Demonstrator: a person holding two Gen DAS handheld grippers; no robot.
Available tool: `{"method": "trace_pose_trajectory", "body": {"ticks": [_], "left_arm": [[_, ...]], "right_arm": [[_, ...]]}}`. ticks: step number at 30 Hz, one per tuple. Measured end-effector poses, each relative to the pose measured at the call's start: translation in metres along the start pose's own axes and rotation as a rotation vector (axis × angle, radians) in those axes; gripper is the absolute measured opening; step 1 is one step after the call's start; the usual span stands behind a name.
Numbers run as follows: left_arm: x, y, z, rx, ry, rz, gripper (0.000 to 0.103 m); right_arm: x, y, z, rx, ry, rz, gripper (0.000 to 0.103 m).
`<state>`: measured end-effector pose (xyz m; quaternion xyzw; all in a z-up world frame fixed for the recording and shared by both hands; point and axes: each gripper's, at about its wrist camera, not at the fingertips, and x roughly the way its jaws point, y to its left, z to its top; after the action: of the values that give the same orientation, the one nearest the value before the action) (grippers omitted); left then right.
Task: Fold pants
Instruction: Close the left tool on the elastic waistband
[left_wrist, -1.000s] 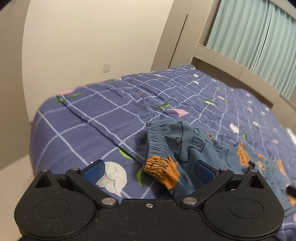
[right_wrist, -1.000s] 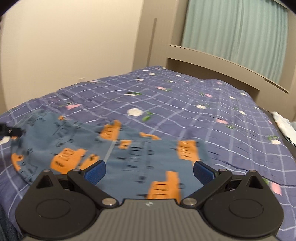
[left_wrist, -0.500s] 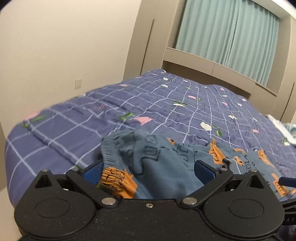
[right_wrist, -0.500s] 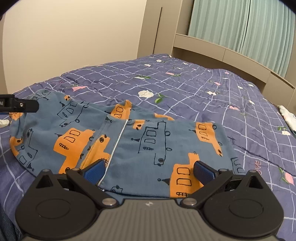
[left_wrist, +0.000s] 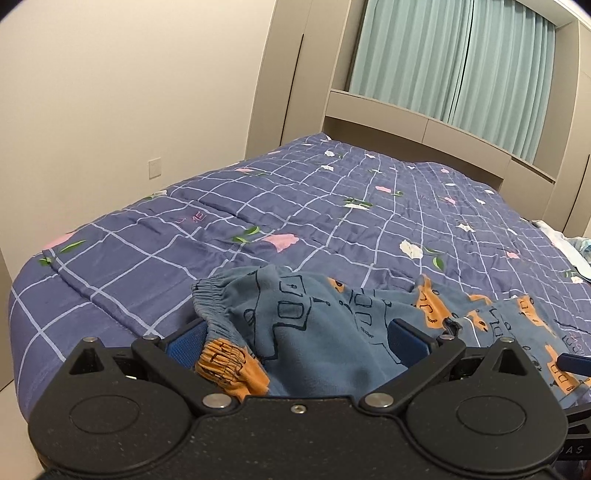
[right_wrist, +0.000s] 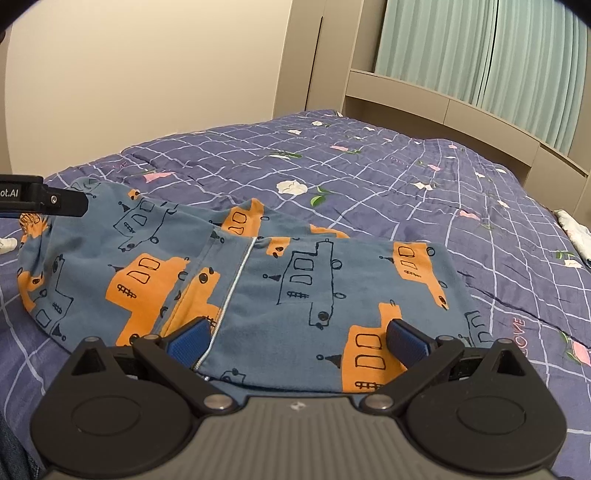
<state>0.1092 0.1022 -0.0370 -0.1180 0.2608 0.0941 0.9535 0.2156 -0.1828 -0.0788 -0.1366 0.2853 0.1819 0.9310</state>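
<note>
In the left wrist view, my left gripper (left_wrist: 295, 341) is spread wide, the bunched waistband (left_wrist: 210, 299) of the pants (left_wrist: 332, 332) between its pads, on the bed (left_wrist: 258, 206). If I close now, I may pinch several layers.

In the right wrist view, my right gripper (right_wrist: 295, 338) is also released, low over the leg end (right_wrist: 332, 280); it could catch the quilt too.

I see blue pants (right_wrist: 295, 280) printed with orange trucks; a purple quilt (left_wrist: 295, 206) gridded white, flowered; teal curtains (left_wrist: 461, 66).
</note>
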Motion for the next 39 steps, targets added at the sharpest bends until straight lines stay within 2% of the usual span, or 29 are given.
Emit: {"method": "trace_pose_trajectory", "body": {"ticks": [14,18,20,23,27,30,33,34,37,39], "left_arm": [[0.001,-0.001,0.001,0.007,0.013,0.011,0.102],[-0.013,-0.017,-0.004,0.101,-0.069,-0.018,0.102],[-0.013,-0.026,-0.007,0.149,-0.07,-0.023,0.102],[-0.008,-0.028,-0.01,0.173,-0.054,0.018,0.102],[-0.005,-0.003,-0.01,0.089,-0.037,0.059,0.102],[0.002,0.021,-0.012,-0.011,0.011,0.061,0.102],[0.009,0.048,-0.016,-0.177,0.07,-0.003,0.102],[0.008,0.056,-0.017,-0.231,0.057,-0.033,0.102],[0.007,0.067,-0.017,-0.319,0.049,-0.108,0.101],[0.007,0.071,-0.018,-0.365,0.053,-0.141,0.092]], "right_arm": [[0.0,-0.001,0.0,-0.001,-0.001,-0.001,0.103],[0.0,0.0,0.0,0.0,-0.001,0.0,0.103],[0.0,0.0,0.0,-0.001,-0.001,0.0,0.103],[0.0,-0.001,0.0,-0.001,-0.001,0.001,0.103],[0.0,-0.001,0.0,-0.001,-0.001,0.0,0.103],[0.0,-0.001,0.0,0.0,-0.002,0.001,0.103],[0.0,-0.001,0.0,-0.001,-0.002,0.001,0.103],[0.0,0.0,0.0,-0.001,-0.002,0.001,0.103],[0.0,0.0,0.0,-0.002,-0.002,0.0,0.103],[0.0,0.0,0.0,-0.001,-0.003,0.001,0.103]]}}
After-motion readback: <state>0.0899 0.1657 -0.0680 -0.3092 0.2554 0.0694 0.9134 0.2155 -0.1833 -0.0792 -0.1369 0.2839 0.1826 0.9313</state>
